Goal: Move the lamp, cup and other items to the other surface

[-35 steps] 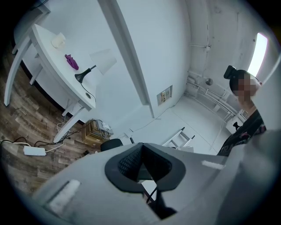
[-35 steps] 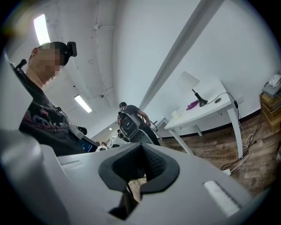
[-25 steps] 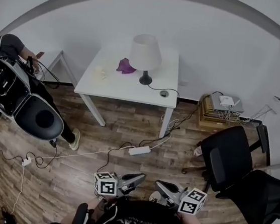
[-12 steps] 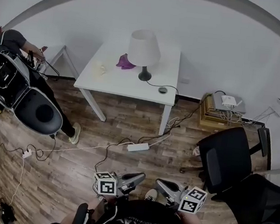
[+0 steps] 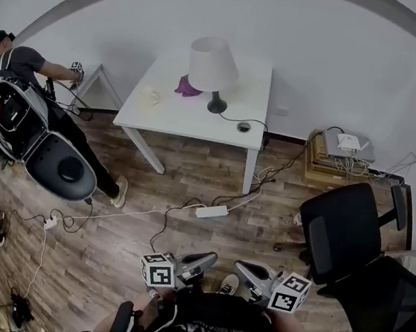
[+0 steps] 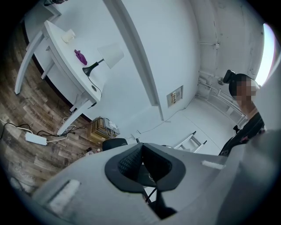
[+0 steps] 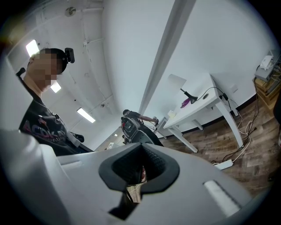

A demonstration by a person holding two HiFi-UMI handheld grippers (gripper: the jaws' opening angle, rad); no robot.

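Note:
Across the room stands a white table (image 5: 190, 125) bearing a lamp (image 5: 213, 64) with a pale shade, a purple item (image 5: 188, 86) and a small pale cup (image 5: 151, 96). A dark round piece (image 5: 243, 127) lies by the lamp's cord. My left gripper (image 5: 210, 258) and right gripper (image 5: 241, 266) hang low over the wood floor, far from the table and holding nothing. In the left gripper view the jaws (image 6: 141, 147) meet, with the lamp (image 6: 109, 55) far off. The right gripper (image 7: 141, 147) is likewise shut, the table (image 7: 197, 105) well beyond it.
A power strip (image 5: 211, 211) and loose cables lie on the floor before the table. A black office chair (image 5: 343, 231) stands at right, near a low stack with a router (image 5: 345, 148). A person (image 5: 24, 71) with bulky gear is at the left wall.
The view has drifted: the table sits slightly higher and left, and the person at left shows more fully, arm raised. Both grippers stay shut at the bottom edge.

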